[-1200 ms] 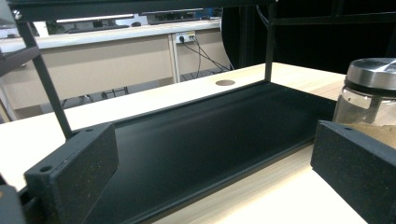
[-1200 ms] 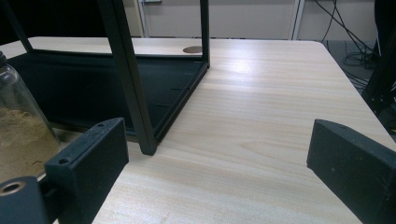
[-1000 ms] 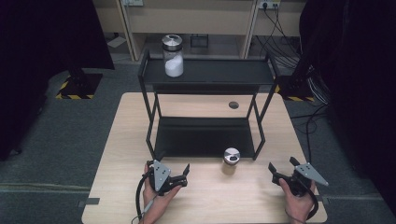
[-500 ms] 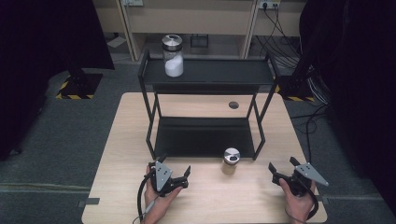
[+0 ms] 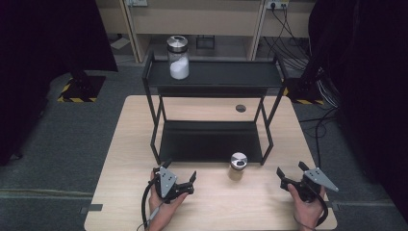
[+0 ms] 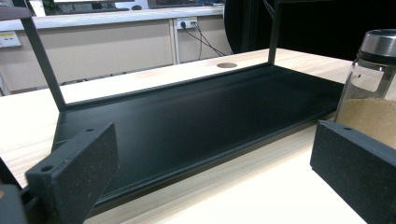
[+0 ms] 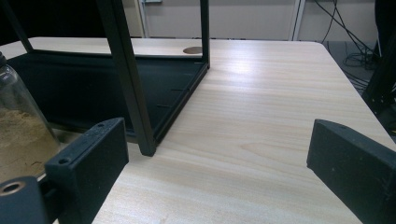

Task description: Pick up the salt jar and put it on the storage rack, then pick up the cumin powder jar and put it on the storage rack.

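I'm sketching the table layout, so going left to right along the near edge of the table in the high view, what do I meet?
Left gripper, jaws open → jar of brown powder, standing just in front of the black rack → right gripper, jaws open.

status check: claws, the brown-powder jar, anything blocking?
Left claw open, right claw open, both low at the table's near edge, empty. Brown-powder jar upright between them, untouched. Rack post stands just behind the jar.
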`<act>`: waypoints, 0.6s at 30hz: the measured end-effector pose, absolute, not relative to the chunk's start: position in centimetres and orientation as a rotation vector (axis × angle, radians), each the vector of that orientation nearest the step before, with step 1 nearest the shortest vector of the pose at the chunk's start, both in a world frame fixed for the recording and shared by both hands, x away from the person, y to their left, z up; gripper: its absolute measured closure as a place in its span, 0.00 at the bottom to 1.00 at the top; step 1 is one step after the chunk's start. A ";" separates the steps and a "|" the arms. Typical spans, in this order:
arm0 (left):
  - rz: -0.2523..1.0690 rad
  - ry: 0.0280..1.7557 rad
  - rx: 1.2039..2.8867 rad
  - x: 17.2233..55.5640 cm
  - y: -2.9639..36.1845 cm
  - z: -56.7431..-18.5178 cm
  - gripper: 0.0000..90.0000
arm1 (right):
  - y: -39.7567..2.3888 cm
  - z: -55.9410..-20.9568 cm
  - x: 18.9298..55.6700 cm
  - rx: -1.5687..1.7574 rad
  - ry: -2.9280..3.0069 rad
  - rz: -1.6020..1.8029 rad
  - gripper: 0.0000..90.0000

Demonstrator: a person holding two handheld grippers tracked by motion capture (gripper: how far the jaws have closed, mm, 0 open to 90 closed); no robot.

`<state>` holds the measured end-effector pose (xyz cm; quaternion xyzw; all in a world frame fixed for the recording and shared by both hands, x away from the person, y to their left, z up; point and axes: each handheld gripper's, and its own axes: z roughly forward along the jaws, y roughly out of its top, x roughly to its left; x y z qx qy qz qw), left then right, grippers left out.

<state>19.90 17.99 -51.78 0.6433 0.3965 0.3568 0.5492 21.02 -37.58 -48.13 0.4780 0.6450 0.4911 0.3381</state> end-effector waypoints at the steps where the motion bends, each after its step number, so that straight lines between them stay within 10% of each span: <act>1: 0.844 0.940 1.523 19.9 18.0 -51.8 0.00 | -37.6 -48.1 21.0 1.245 1.679 1.281 0.06; 18: 0.841 0.935 1.525 19.9 17.7 -51.8 0.00 | -37.7 -48.1 20.9 1.242 1.665 1.295 0.06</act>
